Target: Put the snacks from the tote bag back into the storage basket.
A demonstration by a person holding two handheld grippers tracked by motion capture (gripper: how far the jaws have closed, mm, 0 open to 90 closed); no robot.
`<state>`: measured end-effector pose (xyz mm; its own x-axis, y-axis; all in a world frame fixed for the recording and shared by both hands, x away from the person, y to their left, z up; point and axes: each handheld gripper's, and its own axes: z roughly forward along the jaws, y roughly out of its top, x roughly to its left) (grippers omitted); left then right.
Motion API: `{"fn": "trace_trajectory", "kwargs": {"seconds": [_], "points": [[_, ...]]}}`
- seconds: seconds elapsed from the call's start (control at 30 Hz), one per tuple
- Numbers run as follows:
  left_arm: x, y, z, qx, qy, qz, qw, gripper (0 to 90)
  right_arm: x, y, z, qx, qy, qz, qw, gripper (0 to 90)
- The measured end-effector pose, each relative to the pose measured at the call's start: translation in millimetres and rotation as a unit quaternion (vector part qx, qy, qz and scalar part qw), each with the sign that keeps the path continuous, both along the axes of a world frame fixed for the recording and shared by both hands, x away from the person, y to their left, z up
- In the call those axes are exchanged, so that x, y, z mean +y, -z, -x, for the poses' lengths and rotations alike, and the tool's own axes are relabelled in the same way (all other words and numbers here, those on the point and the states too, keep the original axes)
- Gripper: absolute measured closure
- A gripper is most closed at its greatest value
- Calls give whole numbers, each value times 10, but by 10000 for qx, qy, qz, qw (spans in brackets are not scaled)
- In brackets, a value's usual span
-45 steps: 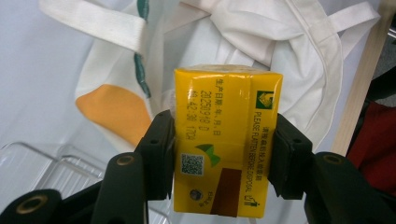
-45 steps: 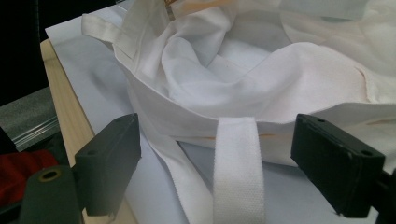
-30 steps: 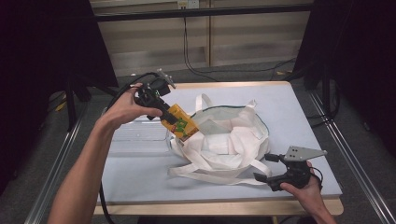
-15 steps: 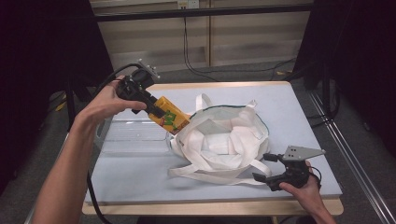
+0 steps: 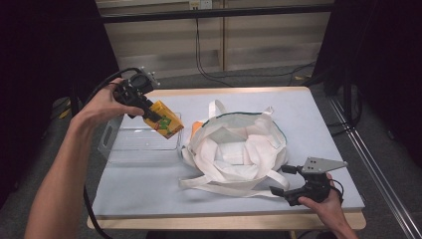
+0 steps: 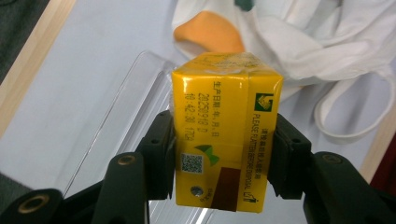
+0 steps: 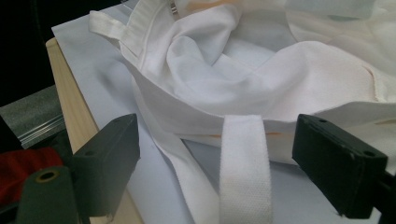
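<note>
Yellow rectangular drink carton (image 5: 165, 120) is clamped in the left gripper (image 5: 149, 113), hanging over the clear plastic tray (image 5: 115, 147) near the table's (image 5: 149, 191) left edge, out of the white cloth tote bag (image 5: 234, 149); setting it down remains. Right gripper (image 5: 291, 183) waits unclenched around a bag strap (image 7: 245, 163).

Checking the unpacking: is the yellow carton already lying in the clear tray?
No, the left gripper holds the yellow carton in the air above the clear tray.

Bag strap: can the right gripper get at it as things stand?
Probably yes. The right gripper stands open with the strap lying flat on the table between its jaws, nothing in front of it. The left gripper is off by the bin, shut on the carton.
</note>
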<state>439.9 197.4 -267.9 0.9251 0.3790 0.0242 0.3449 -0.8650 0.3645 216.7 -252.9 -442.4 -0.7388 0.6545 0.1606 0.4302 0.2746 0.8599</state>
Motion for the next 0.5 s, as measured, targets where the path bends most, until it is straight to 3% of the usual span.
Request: {"fn": "trace_trajectory", "kwargs": {"seconds": [0.13,0.4,0.47,0.5], "points": [[78,57,-93,-11,-81,34,10000,505,-12,8,0,6,11,-4,10000,146],[109,234,-221,-20,-247,-381,9990,505,-13,-3,7,-22,-7,-3,10000,145],[93,266,-247,-7,-193,-453,9988,505,-13,-5,9,-44,-14,-14,10000,145],[76,297,-245,-37,-289,-372,9989,505,-14,-7,11,-39,-4,-14,10000,145]]}}
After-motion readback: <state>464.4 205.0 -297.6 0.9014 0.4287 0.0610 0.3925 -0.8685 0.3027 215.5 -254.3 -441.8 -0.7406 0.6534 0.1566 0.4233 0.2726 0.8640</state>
